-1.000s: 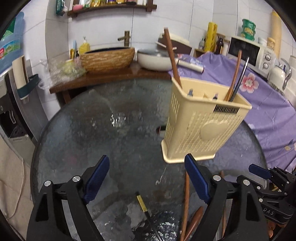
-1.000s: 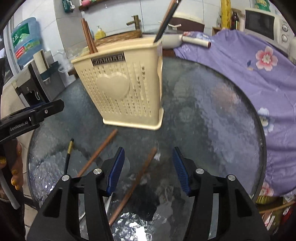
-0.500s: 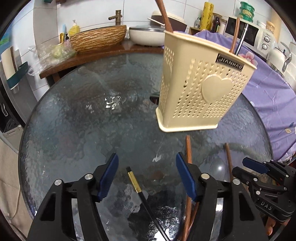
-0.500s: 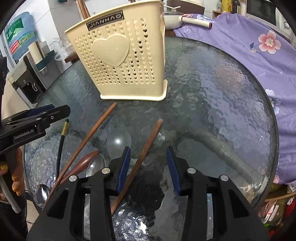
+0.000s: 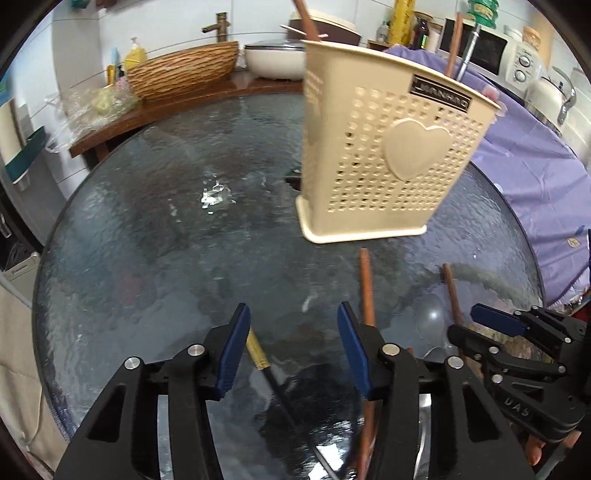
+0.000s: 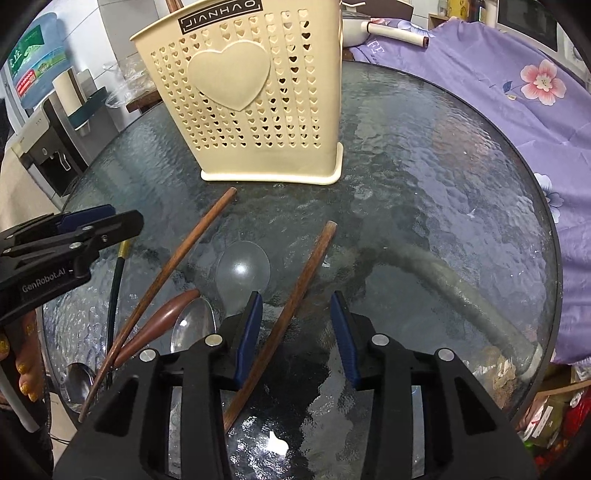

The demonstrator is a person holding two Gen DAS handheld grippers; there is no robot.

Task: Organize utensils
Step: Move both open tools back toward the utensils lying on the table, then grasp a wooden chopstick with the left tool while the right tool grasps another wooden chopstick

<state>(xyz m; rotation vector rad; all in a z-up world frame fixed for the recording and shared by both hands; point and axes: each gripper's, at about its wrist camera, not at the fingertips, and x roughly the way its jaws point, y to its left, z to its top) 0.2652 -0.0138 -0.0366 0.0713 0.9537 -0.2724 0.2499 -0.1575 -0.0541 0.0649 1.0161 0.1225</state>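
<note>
On the glass table, before the cream utensil holder, both claws have been narrowing, gripping nothing: the right gripper straddles a wooden chopstick, the left gripper a gold-collared black chopstick (each should centre first).

Cream holder pierced with hearts; brown chopstick; purple floral cloth; blue-padded black tongs.

Place: home kitchen — basin tap | microwave | kettle
</note>
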